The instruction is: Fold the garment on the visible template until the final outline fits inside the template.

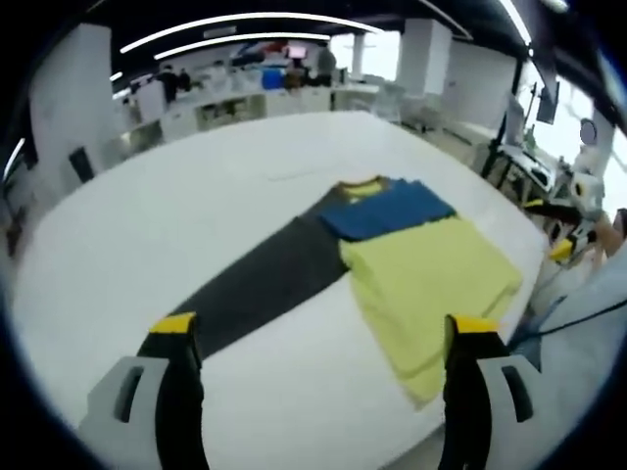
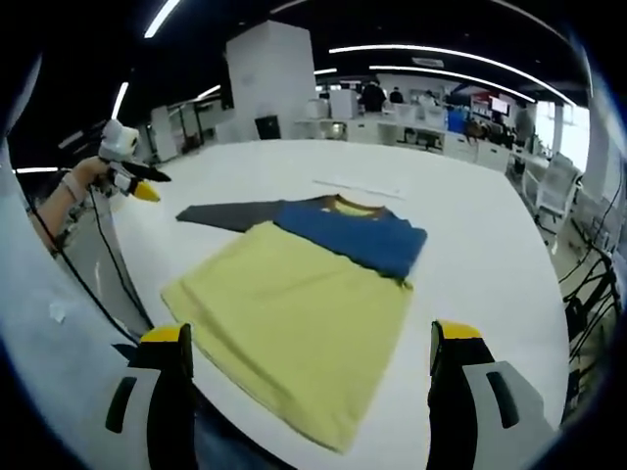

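A long-sleeved garment lies flat on the white table. It has a yellow body, a blue chest and one dark grey sleeve stretched out sideways. In the right gripper view the yellow body is nearest, the blue chest behind it and the grey sleeve points left. A faint pale strip lies on the table beyond the collar. My left gripper hovers open and empty short of the garment. My right gripper is open over the yellow hem.
The left gripper, held in a hand, shows at the table's left edge with a cable hanging from it. The right gripper shows at the table's right edge. Desks, chairs and people stand far behind the table.
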`<action>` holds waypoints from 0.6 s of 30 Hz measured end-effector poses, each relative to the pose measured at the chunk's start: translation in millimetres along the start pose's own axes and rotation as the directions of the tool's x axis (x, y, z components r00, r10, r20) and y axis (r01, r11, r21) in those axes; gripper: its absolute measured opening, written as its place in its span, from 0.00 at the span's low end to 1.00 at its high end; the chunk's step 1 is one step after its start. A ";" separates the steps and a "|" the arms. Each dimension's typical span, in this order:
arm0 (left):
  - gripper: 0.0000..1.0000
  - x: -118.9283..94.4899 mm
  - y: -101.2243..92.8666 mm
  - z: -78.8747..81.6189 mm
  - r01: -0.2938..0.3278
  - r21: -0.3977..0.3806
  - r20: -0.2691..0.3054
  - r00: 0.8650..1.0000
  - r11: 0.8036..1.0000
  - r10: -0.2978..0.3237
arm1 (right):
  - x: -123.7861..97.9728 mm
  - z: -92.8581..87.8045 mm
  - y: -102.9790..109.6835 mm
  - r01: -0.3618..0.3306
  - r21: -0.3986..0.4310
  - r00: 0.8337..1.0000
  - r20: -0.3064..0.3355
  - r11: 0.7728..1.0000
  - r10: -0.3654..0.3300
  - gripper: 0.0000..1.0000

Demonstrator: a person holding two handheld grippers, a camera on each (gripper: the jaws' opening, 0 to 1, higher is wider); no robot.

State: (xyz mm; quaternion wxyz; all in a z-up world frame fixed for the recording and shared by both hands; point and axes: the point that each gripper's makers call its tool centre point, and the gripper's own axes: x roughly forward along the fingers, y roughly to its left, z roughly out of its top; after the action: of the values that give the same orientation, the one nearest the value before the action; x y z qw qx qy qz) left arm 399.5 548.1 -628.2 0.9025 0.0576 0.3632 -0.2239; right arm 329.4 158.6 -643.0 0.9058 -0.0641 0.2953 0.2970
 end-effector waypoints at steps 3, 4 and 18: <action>0.99 1.2 5.2 -1.1 0.003 -0.024 0.006 1.000 1.000 -0.003 | 0.2 1.5 -2.3 0.002 -0.001 1.000 0.004 1.000 -0.002 1.00; 0.99 1.6 6.5 -1.8 0.004 -0.031 0.006 1.000 1.000 -0.004 | 0.5 1.9 -2.4 0.003 -0.003 1.000 0.005 1.000 -0.003 1.00; 0.99 12.7 30.1 -20.1 -0.008 -0.084 -0.037 0.999 0.996 0.004 | 3.3 2.8 4.3 0.005 -0.002 1.000 -0.011 1.000 -0.005 1.00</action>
State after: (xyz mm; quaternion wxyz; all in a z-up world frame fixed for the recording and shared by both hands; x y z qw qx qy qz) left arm 408.3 575.7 -653.3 0.8980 0.0250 0.3886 -0.2047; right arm 330.5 164.6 -642.4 0.9049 -0.0670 0.2996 0.2948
